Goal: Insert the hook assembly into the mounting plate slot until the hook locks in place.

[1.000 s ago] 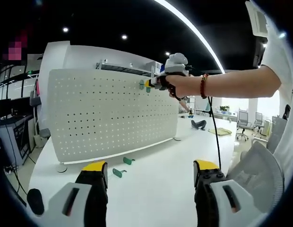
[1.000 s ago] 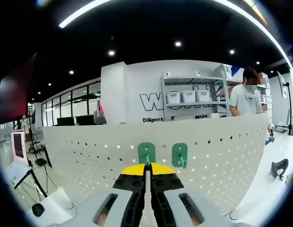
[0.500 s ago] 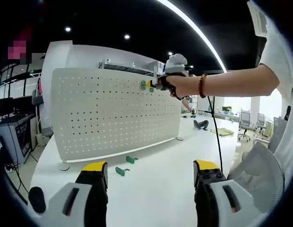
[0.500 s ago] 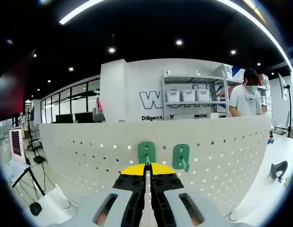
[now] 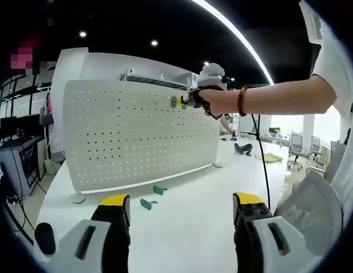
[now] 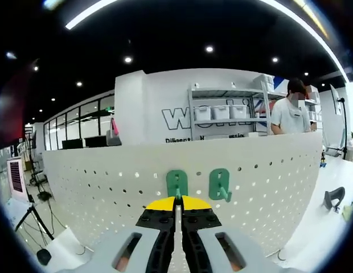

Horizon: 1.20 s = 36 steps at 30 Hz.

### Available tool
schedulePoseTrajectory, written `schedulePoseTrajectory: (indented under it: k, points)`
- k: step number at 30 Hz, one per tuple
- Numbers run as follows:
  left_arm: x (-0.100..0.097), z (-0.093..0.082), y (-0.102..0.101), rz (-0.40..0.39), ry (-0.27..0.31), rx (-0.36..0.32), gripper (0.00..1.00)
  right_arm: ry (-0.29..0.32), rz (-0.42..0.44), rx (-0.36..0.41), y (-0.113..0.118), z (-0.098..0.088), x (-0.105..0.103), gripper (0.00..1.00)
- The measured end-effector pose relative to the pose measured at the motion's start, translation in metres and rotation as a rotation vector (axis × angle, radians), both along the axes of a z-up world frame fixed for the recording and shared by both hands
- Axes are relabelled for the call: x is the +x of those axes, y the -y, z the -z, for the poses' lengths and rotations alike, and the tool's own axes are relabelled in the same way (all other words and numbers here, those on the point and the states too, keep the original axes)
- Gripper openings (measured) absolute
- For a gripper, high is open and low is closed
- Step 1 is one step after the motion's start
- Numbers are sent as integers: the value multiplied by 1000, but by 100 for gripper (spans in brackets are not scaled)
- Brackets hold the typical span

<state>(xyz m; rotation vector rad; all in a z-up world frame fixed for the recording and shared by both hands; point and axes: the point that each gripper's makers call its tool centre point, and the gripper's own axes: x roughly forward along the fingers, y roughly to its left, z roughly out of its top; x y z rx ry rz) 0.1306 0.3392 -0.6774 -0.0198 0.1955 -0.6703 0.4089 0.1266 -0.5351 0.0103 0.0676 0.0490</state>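
Hook [image 6: 176, 183] sits clamped in your right gripper [image 6: 176, 200] at the pegboard [image 6: 97, 187], twelve o'clock of the jaws, to seat it, while your left gripper [image 5: 179, 206] idles with jaws apart.

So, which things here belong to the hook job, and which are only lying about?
Belonging to the job:
- white pegboard
- green hook in the shut right hand-held gripper
- second green hook already on the board
- two spare green hooks on the table

Lying about:
- office chairs
- shelf bins
- open left hand-held gripper
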Motion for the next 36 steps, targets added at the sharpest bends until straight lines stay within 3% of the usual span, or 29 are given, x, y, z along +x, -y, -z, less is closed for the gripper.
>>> schedulePoseTrajectory:
  k: [1, 4, 7, 13, 14, 15, 17, 18, 19, 21, 26, 30, 32, 36]
  points:
    - [0, 0, 0, 0, 0, -1, 76, 1, -1, -34, -1, 0, 0, 1]
    - [0, 0, -1, -3, -1, -4, 76, 2, 1, -4, -1, 1, -1, 1]
    - [0, 1, -1, -3, -3, -2, 75, 4, 4, -62, -2, 1, -1, 1]
    - [0, 1, -1, -3, -6, 5, 75, 9, 2, -76, -3, 1, -1, 1]
    - [0, 0, -1, -3, -1, 5, 75, 8, 3, -58, -2, 1, -1, 2]
    - [1, -1, -1, -2, 2, -2, 75, -2, 3, 21, -3, 1, -2, 2]
    - [1, -2, -1, -4, 2, -5, 75, 0, 7, -26, -2, 0, -1, 2]
    - [2, -2, -1, -4, 2, -3, 75, 15, 5, -95, -1, -3, 0, 2]
    - [2, -3, -1, -2, 4, 0, 75, 20, -2, -99, -3, -4, 0, 2]
    - [2, -4, -2, -2, 5, 3, 75, 20, -5, -48, -4, -6, 0, 4]
    - [3, -7, -3, -4, 14, 3, 75, 18, -21, -76, -6, -8, 0, 7]
    - [3, -8, -3, -4, 18, -2, 75, -3, -31, -34, -5, -5, 0, 13]
    - [3, -9, -2, -1, 17, 1, 75, 9, -38, -71, -5, -6, -1, 13]
    - [4, -9, 1, 6, 20, 0, 75, 0, -48, -62, -6, -4, -4, 16]
